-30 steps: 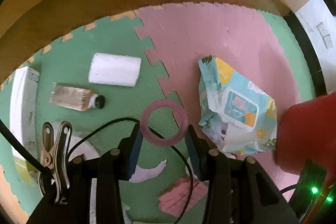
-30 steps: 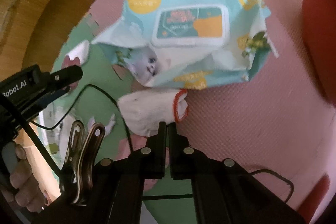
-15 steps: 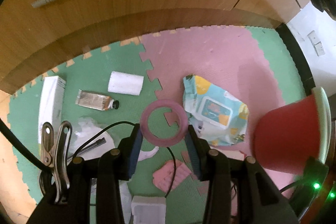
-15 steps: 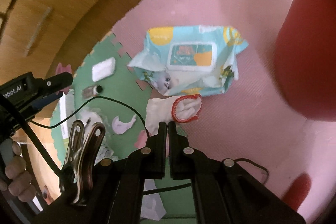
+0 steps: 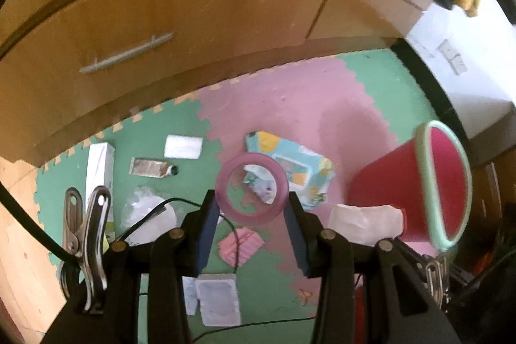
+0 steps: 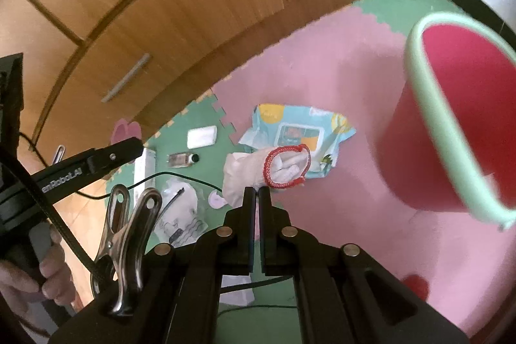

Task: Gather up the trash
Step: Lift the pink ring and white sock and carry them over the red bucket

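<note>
Left gripper (image 5: pixel 251 208) clamped on a translucent pink ring (image 5: pixel 251 188), pads pressing its 2 opposite sides, ring held up off the floor mat (image 5: pixel 322 105). Right gripper (image 6: pixel 256 194) pinched together on the edge of a small white cloth pouch (image 6: pixel 245 171) with a red braided loop (image 6: pixel 285 166) at its mouth, pouch hanging clear of the mat. Red bin (image 6: pixel 451 124) with a pale green rim standing on the pink part of the mat, mouth open and nothing seen inside it; both held items off to the left of the bin and outside its rim in either wrist view. Light blue wipes pack (image 6: pixel 300 131) lying flat on the pink mat, left of the bin and near it. Further from the bin, on the green part of the mat: a white rectangular block (image 5: pixel 183 146), a crumpled tube with a black cap (image 5: pixel 151 167), a tall white box (image 5: pixel 100 170), a clear plastic wrapper (image 5: pixel 145 208), a crumpled pink paper (image 5: pixel 240 245) and a white blister tray (image 5: pixel 217 300). Wooden cabinet doors (image 5: pixel 193 5) behind the mat, on the side away from the bin's mouth. Person's hand (image 6: pixel 32 273) gripping the left gripper's handle at the left edge of the right wrist view.
</note>
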A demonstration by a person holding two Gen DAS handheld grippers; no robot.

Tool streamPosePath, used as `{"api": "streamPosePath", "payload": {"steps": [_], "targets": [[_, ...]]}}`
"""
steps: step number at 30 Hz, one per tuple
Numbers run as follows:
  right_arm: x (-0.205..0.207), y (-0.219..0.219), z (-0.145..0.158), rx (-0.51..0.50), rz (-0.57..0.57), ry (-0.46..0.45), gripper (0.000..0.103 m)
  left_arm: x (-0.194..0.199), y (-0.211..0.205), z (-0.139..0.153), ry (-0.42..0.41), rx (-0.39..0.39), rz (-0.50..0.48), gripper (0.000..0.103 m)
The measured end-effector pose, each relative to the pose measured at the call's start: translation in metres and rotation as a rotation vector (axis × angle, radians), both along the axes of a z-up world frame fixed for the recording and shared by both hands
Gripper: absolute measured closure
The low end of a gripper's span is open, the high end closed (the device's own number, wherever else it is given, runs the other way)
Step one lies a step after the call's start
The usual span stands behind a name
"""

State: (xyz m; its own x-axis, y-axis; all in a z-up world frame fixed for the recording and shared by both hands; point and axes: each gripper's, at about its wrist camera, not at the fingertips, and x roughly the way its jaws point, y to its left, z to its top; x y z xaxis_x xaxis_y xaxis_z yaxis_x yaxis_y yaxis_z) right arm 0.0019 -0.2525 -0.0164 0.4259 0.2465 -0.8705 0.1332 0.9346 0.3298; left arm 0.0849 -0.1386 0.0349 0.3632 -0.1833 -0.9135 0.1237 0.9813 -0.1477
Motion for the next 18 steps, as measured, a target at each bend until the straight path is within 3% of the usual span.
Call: {"api": "streamPosePath", "payload": {"steps": [10, 18], "targets": [[-0.044, -0.044, 0.077, 0.026, -0.049, -0.065, 0.1, -0.037, -0.052, 0.066, -0.056, -0.07, -0.119, 0.06], [-0.068, -0.084, 0.129, -0.049, -0.088, -0.128, 0.1, -0.055, -0.09, 0.102, -0.089, -0.108, -0.205, 0.06]]}}
